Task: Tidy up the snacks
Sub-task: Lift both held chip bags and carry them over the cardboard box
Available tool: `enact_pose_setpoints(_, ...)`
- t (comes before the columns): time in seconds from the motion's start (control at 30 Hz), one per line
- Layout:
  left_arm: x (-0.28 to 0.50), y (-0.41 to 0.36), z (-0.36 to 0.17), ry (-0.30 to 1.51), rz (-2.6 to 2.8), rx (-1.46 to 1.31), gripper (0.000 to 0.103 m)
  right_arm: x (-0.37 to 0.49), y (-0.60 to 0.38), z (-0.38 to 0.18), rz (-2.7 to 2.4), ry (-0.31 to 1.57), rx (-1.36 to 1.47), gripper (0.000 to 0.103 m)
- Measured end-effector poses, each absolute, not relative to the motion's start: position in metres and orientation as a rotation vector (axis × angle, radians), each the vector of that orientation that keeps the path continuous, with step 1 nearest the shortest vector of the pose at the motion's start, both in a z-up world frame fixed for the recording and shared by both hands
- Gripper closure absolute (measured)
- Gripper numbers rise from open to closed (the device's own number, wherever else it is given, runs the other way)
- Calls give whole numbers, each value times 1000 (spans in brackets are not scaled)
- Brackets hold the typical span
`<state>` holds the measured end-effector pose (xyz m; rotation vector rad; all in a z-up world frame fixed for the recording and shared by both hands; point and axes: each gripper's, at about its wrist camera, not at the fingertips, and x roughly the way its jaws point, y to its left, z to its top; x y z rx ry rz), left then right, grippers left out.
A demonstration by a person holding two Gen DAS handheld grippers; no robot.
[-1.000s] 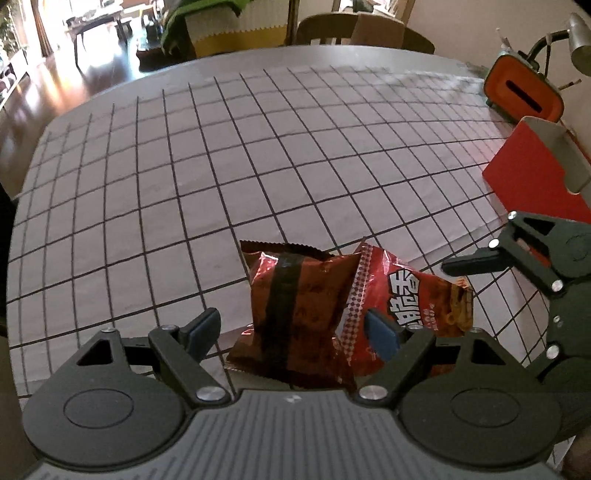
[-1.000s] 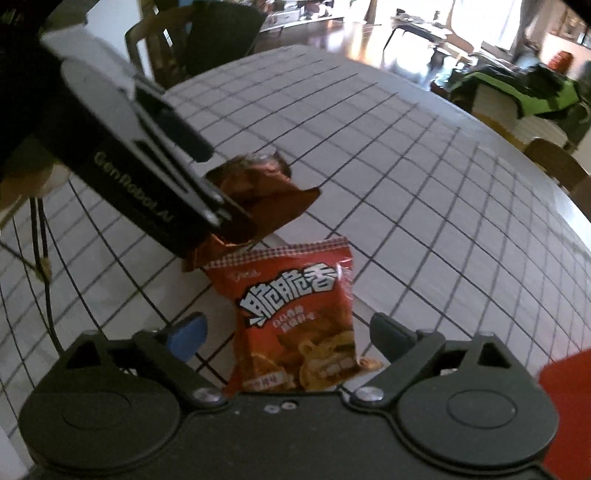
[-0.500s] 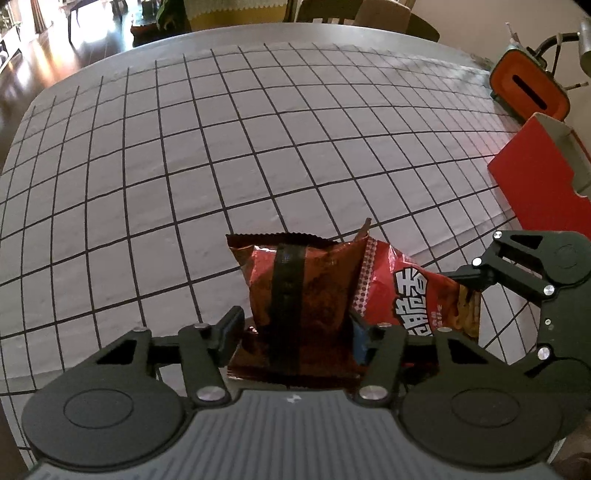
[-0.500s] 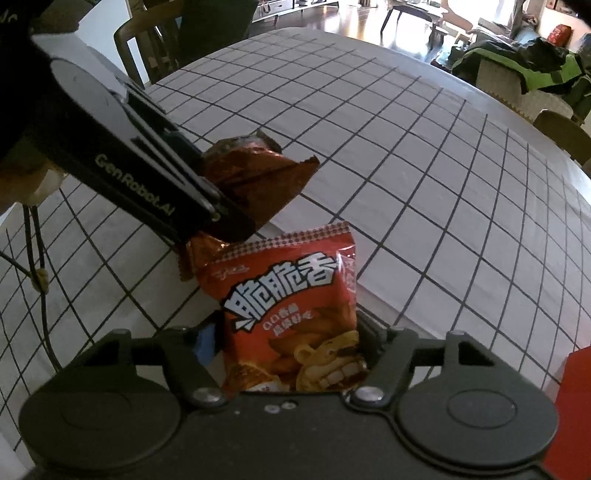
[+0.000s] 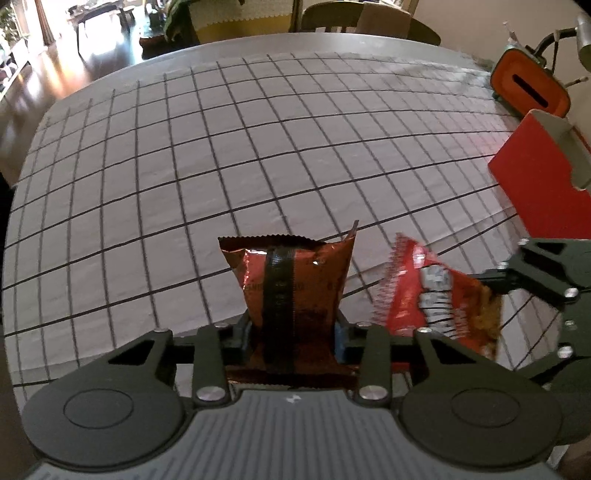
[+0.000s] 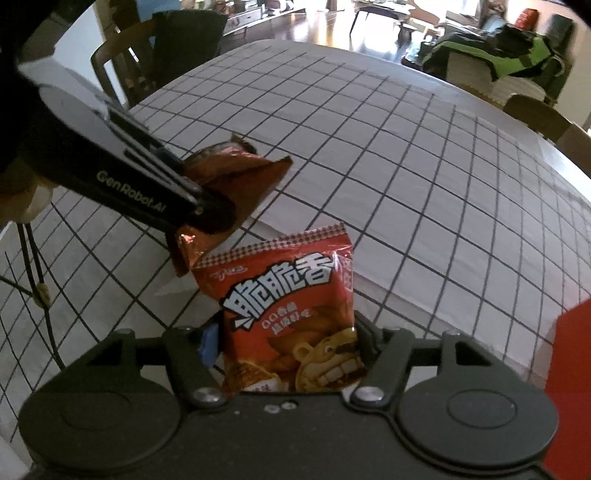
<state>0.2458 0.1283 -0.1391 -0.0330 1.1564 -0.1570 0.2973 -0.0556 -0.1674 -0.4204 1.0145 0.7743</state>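
A brown foil snack bag (image 5: 291, 280) with a dark seam stands upright between the blue pads of my left gripper (image 5: 291, 332). The jaws are closing and press its lower sides. The right wrist view shows that brown bag (image 6: 236, 173) lifted off the cloth in the left gripper (image 6: 199, 195). A red snack bag (image 6: 291, 306) with white lettering sits in my right gripper (image 6: 284, 339), whose pads squeeze its lower half. In the left wrist view the red bag (image 5: 436, 295) hangs just right of the brown one, held by the right gripper (image 5: 535, 273).
The table carries a white cloth with a black grid (image 5: 221, 147). A red open box (image 5: 535, 184) stands at its right side, and an orange container (image 5: 528, 88) sits behind it. Chairs (image 5: 369, 18) line the far edge. A cord (image 6: 37, 266) hangs at the left.
Both grippers went from open around the bags to pressed on them. The two bags, which overlapped on the cloth, have come apart and risen.
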Motion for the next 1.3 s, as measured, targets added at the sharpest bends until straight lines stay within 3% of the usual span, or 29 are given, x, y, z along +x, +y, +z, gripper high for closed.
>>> enact_pose_setpoints(0.7, 190, 108, -90, 1108, -108, -101, 66, 266, -136, -100, 577, 951, -142, 35)
enact_pose_setpoints(1.3, 190, -5, -30, 1007, -220, -69, 66, 270, -260, -57, 433, 858, -36, 35)
